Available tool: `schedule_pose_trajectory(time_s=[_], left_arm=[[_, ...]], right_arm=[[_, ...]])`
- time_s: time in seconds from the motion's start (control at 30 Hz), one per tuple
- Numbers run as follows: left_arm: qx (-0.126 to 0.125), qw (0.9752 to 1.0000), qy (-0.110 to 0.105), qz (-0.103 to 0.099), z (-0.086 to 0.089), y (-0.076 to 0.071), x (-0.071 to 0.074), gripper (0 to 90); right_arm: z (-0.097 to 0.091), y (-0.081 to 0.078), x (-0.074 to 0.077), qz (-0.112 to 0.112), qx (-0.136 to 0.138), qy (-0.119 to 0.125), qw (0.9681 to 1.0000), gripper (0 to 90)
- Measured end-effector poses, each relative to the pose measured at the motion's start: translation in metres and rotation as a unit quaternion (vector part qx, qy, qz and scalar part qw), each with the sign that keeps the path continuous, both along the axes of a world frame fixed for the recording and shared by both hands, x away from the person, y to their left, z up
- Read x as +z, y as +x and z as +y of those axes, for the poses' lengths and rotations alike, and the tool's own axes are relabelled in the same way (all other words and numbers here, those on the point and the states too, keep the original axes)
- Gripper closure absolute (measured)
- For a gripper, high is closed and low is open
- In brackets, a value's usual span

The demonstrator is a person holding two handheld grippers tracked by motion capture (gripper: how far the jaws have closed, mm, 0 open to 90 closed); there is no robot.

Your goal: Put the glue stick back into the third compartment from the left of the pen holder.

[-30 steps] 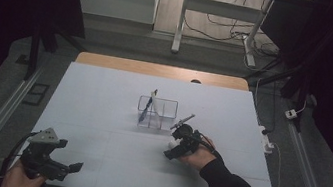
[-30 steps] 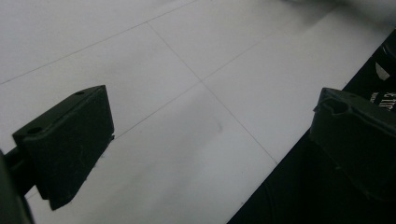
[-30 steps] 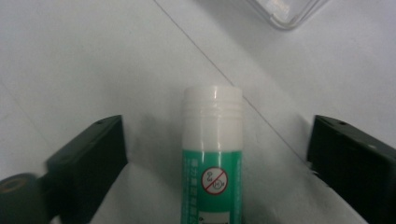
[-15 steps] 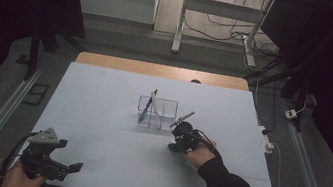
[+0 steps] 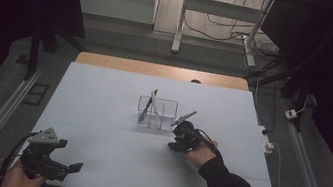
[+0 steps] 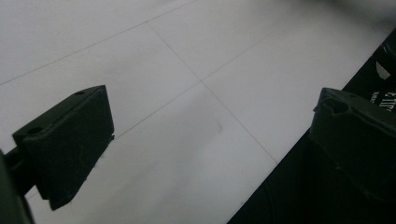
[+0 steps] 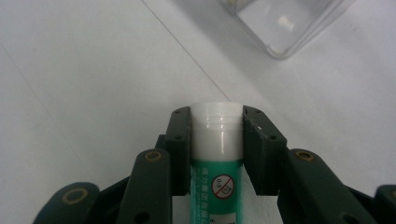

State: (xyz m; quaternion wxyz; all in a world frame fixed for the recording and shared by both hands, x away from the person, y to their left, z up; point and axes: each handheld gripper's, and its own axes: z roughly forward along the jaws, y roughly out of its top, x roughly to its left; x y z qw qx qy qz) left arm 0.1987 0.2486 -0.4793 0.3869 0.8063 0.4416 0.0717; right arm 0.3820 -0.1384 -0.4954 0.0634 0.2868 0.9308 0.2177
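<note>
A glue stick (image 7: 217, 140) with a white cap and a green body lies on the white table between the jaws of my right gripper (image 7: 217, 135). The jaws have just been closing, and both pads now press on the cap. In the high view my right gripper (image 5: 179, 135) sits just right of a clear box (image 5: 157, 114) that holds a leaning blue pen (image 5: 147, 106). My left gripper (image 5: 67, 166) rests at the table's front left corner. Its jaws stand wide apart with nothing between them, and its left fingertip (image 6: 70, 140) hangs over bare tabletop.
A corner of the clear box (image 7: 289, 23) shows just ahead of the held glue stick. The white table (image 5: 103, 93) ends at a wooden strip at the back. Its dark front edge (image 6: 289, 186) runs beside the left gripper. Cables and a desk frame lie on the floor beyond.
The right hand has edged slightly up the table toward the clear box. The left hand has kept still.
</note>
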Motion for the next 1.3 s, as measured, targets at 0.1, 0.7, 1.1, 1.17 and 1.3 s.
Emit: schedule_pose_trajectory(time_s=[0.1, 0.7, 1.1, 1.17, 1.3], left_arm=[[0.000, 1.0000, 0.000, 0.000, 0.000, 0.000, 0.000, 0.0], [0.000, 1.0000, -0.002, 0.001, 0.000, 0.000, 0.000, 0.0], [0.003, 1.0000, -0.007, 0.003, 0.001, 0.001, 0.000, 0.0], [0.004, 1.0000, -0.007, 0.003, 0.001, 0.001, 0.000, 0.0], [0.004, 1.0000, -0.005, 0.003, 0.001, 0.001, 0.000, 0.0]], right_arm=[[0.000, -0.001, 0.005, -0.014, 0.001, 0.009, 0.9999, 65.7], [-0.016, -0.010, 0.040, -0.065, 0.011, 0.099, 0.9929, 65.7], [-0.023, -0.014, 0.057, -0.086, 0.002, 0.146, 0.9856, 65.7], [-0.024, -0.014, 0.059, -0.090, 0.001, 0.151, 0.9844, 65.7], [-0.025, -0.014, 0.064, -0.102, 0.000, 0.161, 0.9816, 65.7]])
